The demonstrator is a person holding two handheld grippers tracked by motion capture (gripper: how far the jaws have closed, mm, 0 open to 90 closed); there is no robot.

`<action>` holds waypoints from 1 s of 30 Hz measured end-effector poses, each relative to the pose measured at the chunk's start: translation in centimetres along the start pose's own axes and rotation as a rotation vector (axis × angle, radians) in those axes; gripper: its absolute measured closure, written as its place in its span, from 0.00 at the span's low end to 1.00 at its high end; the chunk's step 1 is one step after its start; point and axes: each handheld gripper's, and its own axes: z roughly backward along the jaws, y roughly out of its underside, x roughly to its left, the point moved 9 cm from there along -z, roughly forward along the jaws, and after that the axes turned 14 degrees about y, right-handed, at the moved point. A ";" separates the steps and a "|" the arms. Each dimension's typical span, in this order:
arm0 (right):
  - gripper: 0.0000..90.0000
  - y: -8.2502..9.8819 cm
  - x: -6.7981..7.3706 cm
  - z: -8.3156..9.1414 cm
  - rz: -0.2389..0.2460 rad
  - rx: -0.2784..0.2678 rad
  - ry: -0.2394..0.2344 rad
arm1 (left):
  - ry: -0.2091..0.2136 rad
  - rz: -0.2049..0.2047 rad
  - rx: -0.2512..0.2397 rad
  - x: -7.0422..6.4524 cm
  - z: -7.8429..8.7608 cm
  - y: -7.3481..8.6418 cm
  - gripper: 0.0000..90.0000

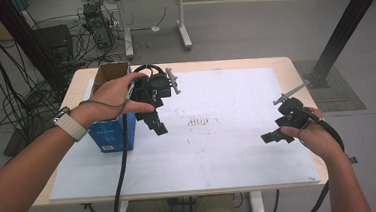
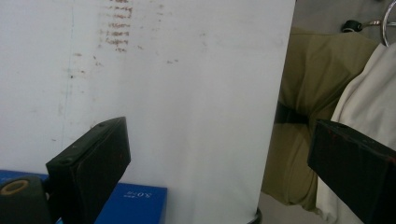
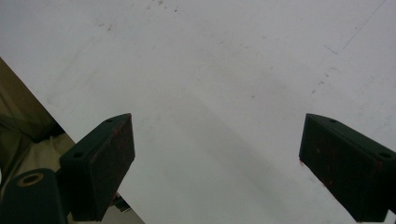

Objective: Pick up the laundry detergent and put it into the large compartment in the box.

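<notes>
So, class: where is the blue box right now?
In the high view the blue box stands at the white board's left edge, under the person's left hand, beside the left gripper.

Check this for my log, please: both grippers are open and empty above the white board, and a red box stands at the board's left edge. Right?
Not quite: the box is blue with an open cardboard top, not red, as the high view shows. The rest holds: the left gripper and the right gripper are both open and empty above the white board, and the box stands at its left edge.
</notes>
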 end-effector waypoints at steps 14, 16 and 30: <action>0.12 0.0 0.3 0.0 -0.002 0.001 0.006 | -0.008 0.016 0.002 0.0 -0.1 0.7 0.07; 0.11 0.0 0.4 0.0 0.000 0.003 0.006 | -0.008 0.017 -0.004 0.0 -0.1 0.8 0.07; 0.11 0.0 0.4 -0.2 0.004 -0.001 0.004 | -0.005 0.021 -0.014 0.1 -0.3 0.9 0.07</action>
